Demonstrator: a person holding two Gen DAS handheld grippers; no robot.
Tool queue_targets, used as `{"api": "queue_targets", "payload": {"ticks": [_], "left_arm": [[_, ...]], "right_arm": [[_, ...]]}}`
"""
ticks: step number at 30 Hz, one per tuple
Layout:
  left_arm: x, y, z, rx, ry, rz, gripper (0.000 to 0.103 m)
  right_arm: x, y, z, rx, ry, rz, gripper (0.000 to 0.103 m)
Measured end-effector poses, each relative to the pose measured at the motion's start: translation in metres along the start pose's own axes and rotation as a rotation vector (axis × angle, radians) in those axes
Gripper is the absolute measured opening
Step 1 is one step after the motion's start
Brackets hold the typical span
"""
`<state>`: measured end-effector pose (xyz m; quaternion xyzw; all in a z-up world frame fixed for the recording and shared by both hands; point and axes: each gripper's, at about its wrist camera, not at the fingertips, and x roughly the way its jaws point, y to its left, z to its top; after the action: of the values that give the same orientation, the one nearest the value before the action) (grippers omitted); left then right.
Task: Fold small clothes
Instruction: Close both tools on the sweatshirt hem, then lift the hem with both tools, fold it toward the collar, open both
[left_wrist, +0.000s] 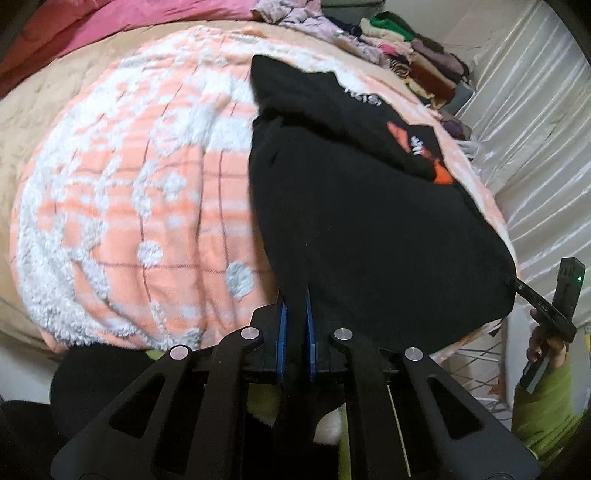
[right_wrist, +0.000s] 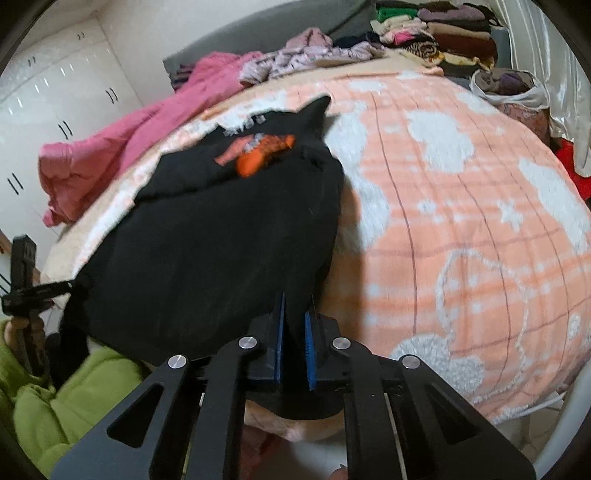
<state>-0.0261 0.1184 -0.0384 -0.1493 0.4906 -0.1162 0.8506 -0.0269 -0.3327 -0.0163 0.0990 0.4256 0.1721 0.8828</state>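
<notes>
A black garment (left_wrist: 369, 221) with an orange print (left_wrist: 441, 176) lies on the peach and white fleece blanket (left_wrist: 129, 203). Its near half is lifted. My left gripper (left_wrist: 295, 314) is shut on the garment's near left corner. My right gripper (right_wrist: 295, 317) is shut on the near right corner of the same black garment (right_wrist: 207, 236). The right gripper also shows at the right edge of the left wrist view (left_wrist: 517, 286), and the left gripper at the left edge of the right wrist view (right_wrist: 70, 285). The orange print (right_wrist: 258, 155) faces up at the garment's far end.
A stack of folded clothes (left_wrist: 424, 62) stands at the bed's far corner, also in the right wrist view (right_wrist: 436, 33). A pink quilt (right_wrist: 122, 147) and loose lilac clothes (right_wrist: 303, 55) lie along the far side. A bag of clothes (right_wrist: 509, 88) and white curtain (left_wrist: 535, 129) border the bed.
</notes>
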Motion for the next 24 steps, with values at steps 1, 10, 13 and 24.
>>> {"api": "queue_targets", "payload": {"ticks": [1, 10, 13, 24], "left_arm": [[-0.003, 0.000, 0.002, 0.000, -0.007, -0.006, 0.003], [-0.032, 0.009, 0.051, -0.043, -0.143, -0.040, 0.003], [-0.035, 0.005, 0.067, -0.028, -0.161, -0.032, 0.003], [-0.024, 0.001, 0.117, -0.064, -0.231, -0.038, 0.003]], "right_arm": [[-0.004, 0.001, 0.004, -0.001, -0.017, 0.009, 0.009], [-0.028, 0.000, 0.049, 0.048, -0.163, 0.087, 0.009], [-0.030, -0.002, 0.065, 0.074, -0.202, 0.098, 0.009], [-0.017, 0.003, 0.112, 0.065, -0.279, 0.078, 0.009]]}}
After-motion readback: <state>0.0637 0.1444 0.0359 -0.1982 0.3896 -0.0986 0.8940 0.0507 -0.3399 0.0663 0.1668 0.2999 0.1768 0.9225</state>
